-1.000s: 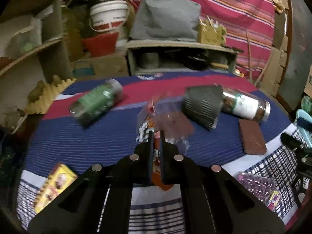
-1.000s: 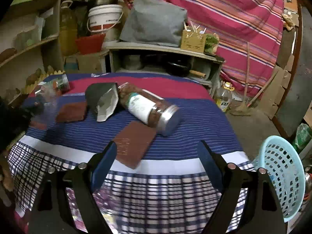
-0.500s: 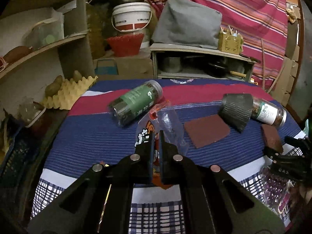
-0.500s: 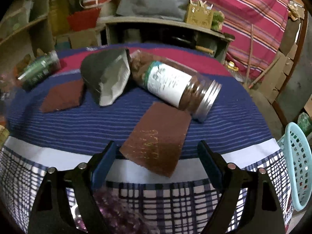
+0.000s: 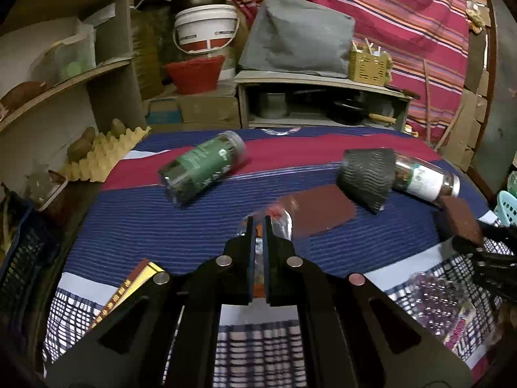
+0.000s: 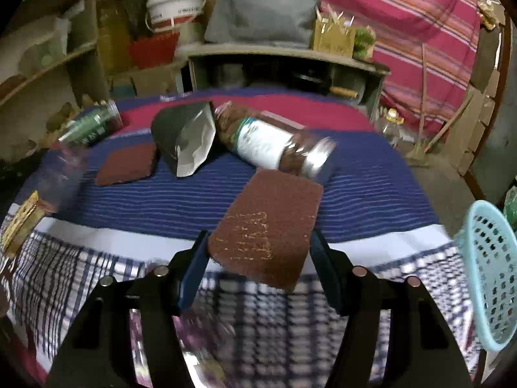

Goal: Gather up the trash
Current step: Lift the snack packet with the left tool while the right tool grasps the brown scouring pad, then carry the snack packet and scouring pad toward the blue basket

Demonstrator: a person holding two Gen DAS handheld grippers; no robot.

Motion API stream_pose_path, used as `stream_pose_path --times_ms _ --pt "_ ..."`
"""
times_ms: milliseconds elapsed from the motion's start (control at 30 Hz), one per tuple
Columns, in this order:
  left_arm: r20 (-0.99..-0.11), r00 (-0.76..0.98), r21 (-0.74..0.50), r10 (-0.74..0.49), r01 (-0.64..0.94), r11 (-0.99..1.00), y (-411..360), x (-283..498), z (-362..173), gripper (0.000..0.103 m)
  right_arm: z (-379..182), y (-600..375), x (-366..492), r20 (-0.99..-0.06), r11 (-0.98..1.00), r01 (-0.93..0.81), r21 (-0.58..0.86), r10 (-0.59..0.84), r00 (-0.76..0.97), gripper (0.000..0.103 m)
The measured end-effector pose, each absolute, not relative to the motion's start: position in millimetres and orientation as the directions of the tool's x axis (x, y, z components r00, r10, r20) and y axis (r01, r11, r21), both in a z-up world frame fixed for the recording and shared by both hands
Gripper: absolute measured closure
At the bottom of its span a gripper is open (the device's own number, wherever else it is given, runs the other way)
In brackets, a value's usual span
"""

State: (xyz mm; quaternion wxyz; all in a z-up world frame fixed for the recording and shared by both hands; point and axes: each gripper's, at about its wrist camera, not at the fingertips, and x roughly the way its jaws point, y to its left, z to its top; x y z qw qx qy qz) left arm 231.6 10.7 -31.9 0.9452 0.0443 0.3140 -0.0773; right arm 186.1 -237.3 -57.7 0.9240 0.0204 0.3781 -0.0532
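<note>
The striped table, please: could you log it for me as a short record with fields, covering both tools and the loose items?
surface: table under a blue, red and checked cloth
left tool: shut on a clear plastic wrapper
right tool: jaws have just been closing, either side of a brown scouring pad; contact unclear
second brown pad: flat on the cloth
green-label jar: lying on its side
white-label jar: lying on its side beside a black pouch
light blue basket: off the table's right edge

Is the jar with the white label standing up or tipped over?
Tipped over: the white-label jar lies on its side on the striped cloth, metal lid toward the camera.
</note>
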Motion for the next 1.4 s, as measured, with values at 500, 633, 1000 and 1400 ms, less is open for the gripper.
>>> stream_pose_path --times_ms 500,633,1000,1400 --pt "-0.587 0.784 0.042 -0.204 0.282 0.959 -71.2 194.3 -20.4 0.102 1.8 -325.7 89.9 -0.592 0.983 0.181 0.025 -0.131 0.795 0.041" --pt "-0.62 0.758 0.011 -0.203 0.267 0.964 -70.0 195.4 -32.4 0.101 -3.0 -341.4 79.3 -0.599 0.978 0.204 0.034 -0.144 0.788 0.041" --pt "-0.609 0.792 0.09 -0.041 0.12 0.989 -10.8 214.5 -44.6 0.031 -24.5 -348.5 77.9 -0.62 0.971 0.227 0.07 -0.136 0.773 0.041" --pt "-0.733 0.679 0.11 -0.031 0.164 0.98 -6.3 262.8 -83.7 0.013 -35.0 -346.6 88.9 -0.636 0.969 0.234 0.079 -0.132 0.76 0.041"
